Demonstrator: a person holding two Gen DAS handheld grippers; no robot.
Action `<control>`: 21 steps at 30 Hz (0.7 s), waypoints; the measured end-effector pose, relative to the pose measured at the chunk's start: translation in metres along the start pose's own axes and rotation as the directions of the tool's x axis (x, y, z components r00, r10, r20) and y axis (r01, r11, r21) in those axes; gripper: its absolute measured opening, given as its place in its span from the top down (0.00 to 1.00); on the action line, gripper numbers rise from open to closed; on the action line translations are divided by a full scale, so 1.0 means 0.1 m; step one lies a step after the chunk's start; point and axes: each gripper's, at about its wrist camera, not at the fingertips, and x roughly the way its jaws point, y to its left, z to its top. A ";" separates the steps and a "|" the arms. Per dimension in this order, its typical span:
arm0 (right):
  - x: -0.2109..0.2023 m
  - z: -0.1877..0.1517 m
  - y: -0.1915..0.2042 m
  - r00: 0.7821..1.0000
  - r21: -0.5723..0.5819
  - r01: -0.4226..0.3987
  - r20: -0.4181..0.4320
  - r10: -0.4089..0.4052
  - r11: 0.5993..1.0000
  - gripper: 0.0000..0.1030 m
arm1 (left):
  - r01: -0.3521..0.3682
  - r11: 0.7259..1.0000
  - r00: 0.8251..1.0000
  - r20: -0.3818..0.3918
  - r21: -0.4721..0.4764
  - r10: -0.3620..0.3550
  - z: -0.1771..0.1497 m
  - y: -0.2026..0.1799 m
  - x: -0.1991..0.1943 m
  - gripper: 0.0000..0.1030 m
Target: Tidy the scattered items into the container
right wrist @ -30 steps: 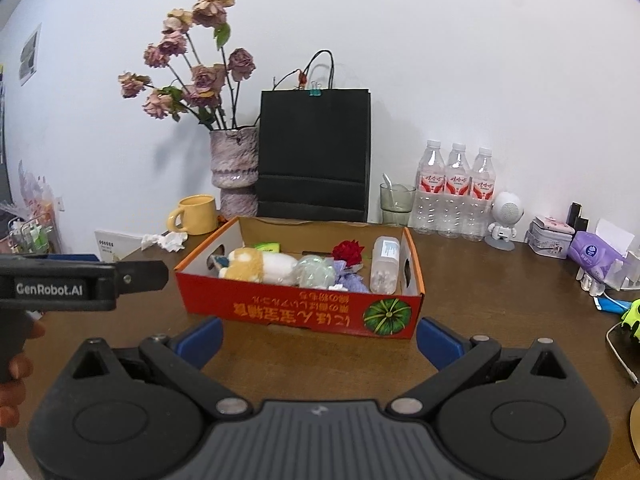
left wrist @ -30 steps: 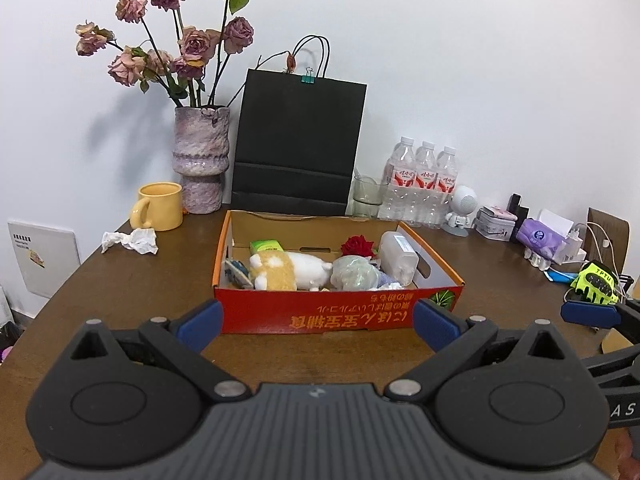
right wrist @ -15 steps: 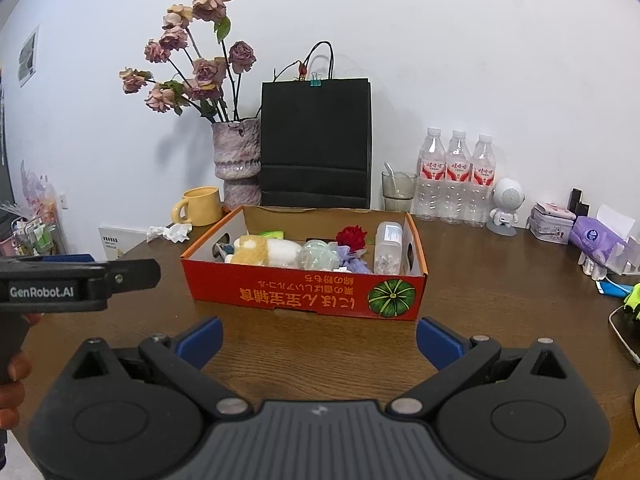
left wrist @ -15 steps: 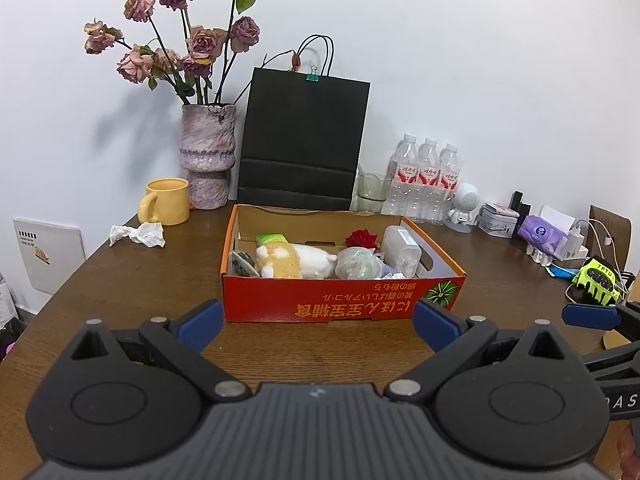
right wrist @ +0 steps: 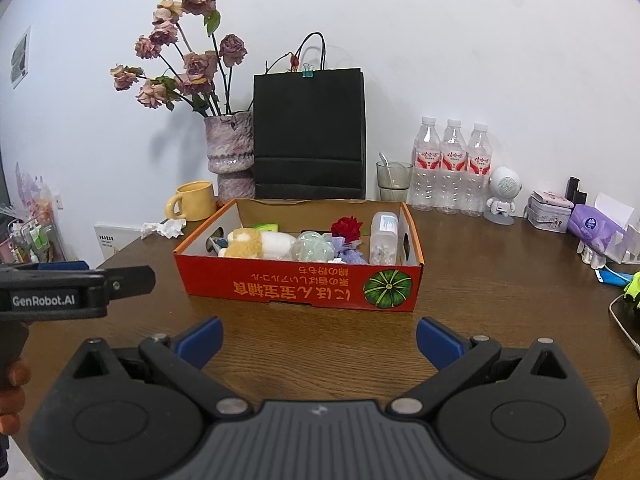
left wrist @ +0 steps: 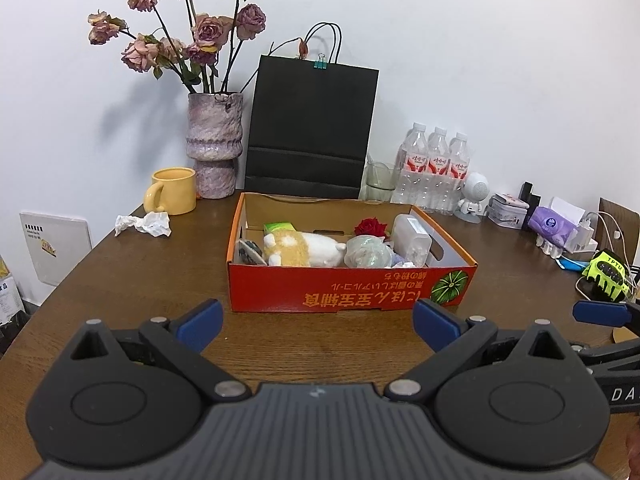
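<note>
A red cardboard box [left wrist: 352, 292] [right wrist: 280, 288] sits mid-table. It holds a plush toy [left wrist: 304, 250] [right wrist: 260, 242], a pale green ball [left wrist: 368, 256] [right wrist: 314, 246], a red rose [left wrist: 370, 227] [right wrist: 347, 228], a clear plastic jar [left wrist: 412, 236] [right wrist: 383, 236] and a green packet [left wrist: 280, 227]. My left gripper [left wrist: 318, 320] is open and empty, held back from the box's front wall. My right gripper [right wrist: 318, 332] is open and empty, also in front of the box. The left gripper's body [right wrist: 76, 292] shows at the left of the right wrist view.
A crumpled tissue [left wrist: 144, 224], a yellow mug [left wrist: 174, 196], a vase of roses [left wrist: 214, 144], a black paper bag [left wrist: 312, 132], a glass [left wrist: 378, 182] and three water bottles [left wrist: 438, 172] stand behind the box. At the right are a small robot figure [left wrist: 474, 196], tissue packs, cables and a yellow glove [left wrist: 606, 274].
Both grippers have drawn back from the box and risen a little, so the box looks smaller and farther. Both stay open and empty.
</note>
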 end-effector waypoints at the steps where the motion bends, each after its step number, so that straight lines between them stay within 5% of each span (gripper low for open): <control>1: 0.00 0.00 0.00 1.000 0.002 -0.002 0.000 0.002 1.000 0.00 | 0.000 1.000 1.000 0.000 0.001 0.000 0.00 0.00 0.00 0.00; 21: 0.00 0.02 0.03 1.000 0.007 -0.004 0.001 0.004 1.000 0.00 | 0.012 1.000 1.000 -0.009 0.012 -0.012 -0.05 -0.03 0.01 0.00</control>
